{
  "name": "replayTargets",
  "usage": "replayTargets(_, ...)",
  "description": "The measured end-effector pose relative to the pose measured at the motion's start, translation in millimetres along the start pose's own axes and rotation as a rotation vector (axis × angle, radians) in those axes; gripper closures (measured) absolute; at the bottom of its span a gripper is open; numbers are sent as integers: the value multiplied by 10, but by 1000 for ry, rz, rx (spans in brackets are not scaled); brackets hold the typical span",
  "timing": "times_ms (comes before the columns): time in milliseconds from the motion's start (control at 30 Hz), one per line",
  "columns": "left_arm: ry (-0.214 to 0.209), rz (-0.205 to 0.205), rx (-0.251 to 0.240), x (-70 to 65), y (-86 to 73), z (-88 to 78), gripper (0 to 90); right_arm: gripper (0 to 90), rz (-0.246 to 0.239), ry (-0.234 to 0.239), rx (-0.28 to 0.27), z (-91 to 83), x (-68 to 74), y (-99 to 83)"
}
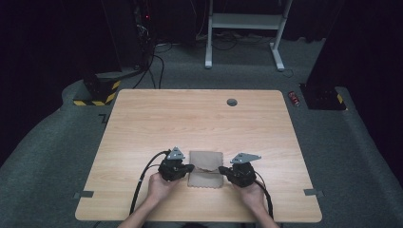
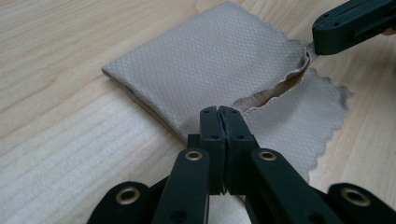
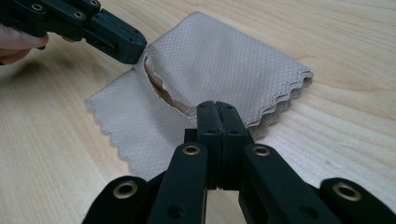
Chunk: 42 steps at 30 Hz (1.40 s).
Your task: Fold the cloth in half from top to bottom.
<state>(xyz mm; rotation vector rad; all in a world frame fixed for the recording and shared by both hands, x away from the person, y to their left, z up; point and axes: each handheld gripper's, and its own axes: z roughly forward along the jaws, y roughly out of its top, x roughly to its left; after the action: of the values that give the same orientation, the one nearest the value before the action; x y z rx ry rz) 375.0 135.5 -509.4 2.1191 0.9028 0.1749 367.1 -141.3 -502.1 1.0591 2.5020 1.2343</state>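
A light wooden table (image 1: 199, 118) stands on grey carpet (image 1: 57, 156), with a small round grey cap (image 1: 232, 102) set into its far middle. Beyond it sit a white desk frame (image 1: 244, 28) and black stands with yellow-and-black striped bases (image 1: 97, 92); a small red object (image 1: 294, 98) lies on the floor by the table's far right corner.

Near the table's front edge, at the middle, lies a folded beige cloth (image 1: 206, 168) with a diamond weave and scalloped edges. Its upper layer is lifted slightly off the lower one along a wavy open edge (image 2: 275, 86).

The person's hands (image 1: 160, 186) come in from the bottom. The left gripper (image 2: 219, 112) meets the cloth from its left side, jaws pressed together and pinching the edge of the upper layer. The right gripper (image 3: 217, 108) meets it from the right, jaws likewise clenched on that same lifted edge. The two tips face each other across the cloth, near but apart.
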Motion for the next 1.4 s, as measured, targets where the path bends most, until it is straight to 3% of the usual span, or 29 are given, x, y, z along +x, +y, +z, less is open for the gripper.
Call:
replayTargets(433,-6,11,2,-85,-82,-28,885,895,-23,8,13,-29,89,-107)
replayTargets(1400,-11,35,7,-212,-245,-80,871,888,-20,40,25,-41,166,-286)
